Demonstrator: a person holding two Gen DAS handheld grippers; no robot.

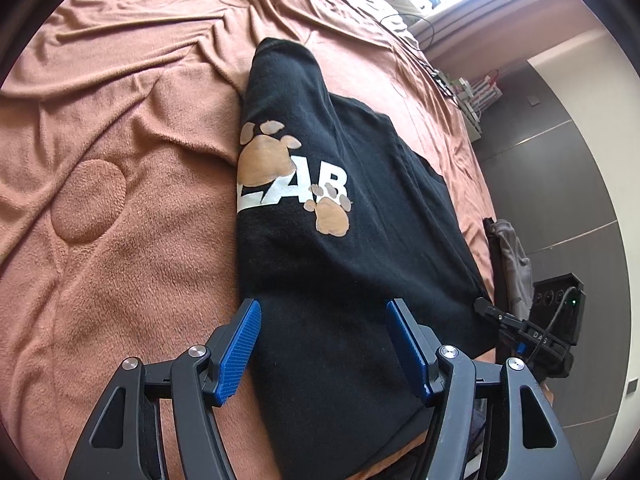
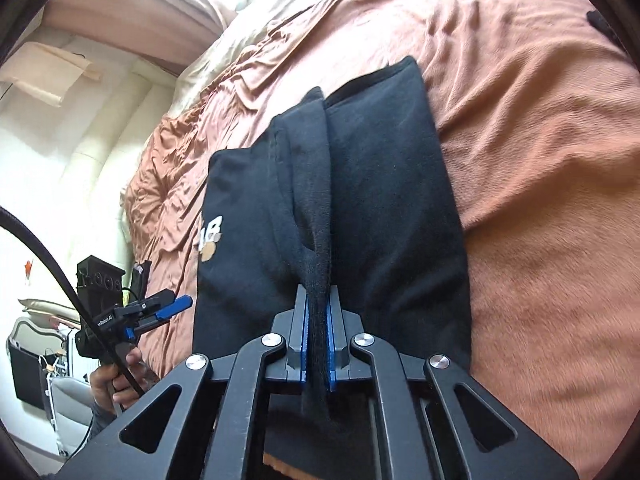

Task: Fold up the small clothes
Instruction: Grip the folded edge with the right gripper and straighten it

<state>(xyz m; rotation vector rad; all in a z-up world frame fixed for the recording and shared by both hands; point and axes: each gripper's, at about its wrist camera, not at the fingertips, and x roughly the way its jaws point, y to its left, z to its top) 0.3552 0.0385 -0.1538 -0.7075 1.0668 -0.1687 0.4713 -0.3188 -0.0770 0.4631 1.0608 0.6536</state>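
Observation:
A black shirt [image 1: 344, 264] printed with white letters and tan paw prints lies partly folded on a rust-brown blanket [image 1: 120, 208]. My left gripper [image 1: 324, 312] is open just above the shirt's near hem, its blue pads [image 1: 240, 344] on either side of the cloth with nothing held. In the right wrist view the same black shirt [image 2: 392, 220] shows its plain side, and my right gripper [image 2: 318, 300] is shut on a pinched ridge of the black fabric. The right gripper [image 1: 504, 316] also appears at the shirt's right edge in the left wrist view.
The blanket [image 2: 540, 160] covers a wide bed. A black box with sockets [image 1: 560, 300] and grey cloth sit off the bed's right edge. A person's hand [image 2: 116, 376] holds the left gripper [image 2: 160, 308]. Cables and a pale quilt [image 2: 288, 8] lie at the far end.

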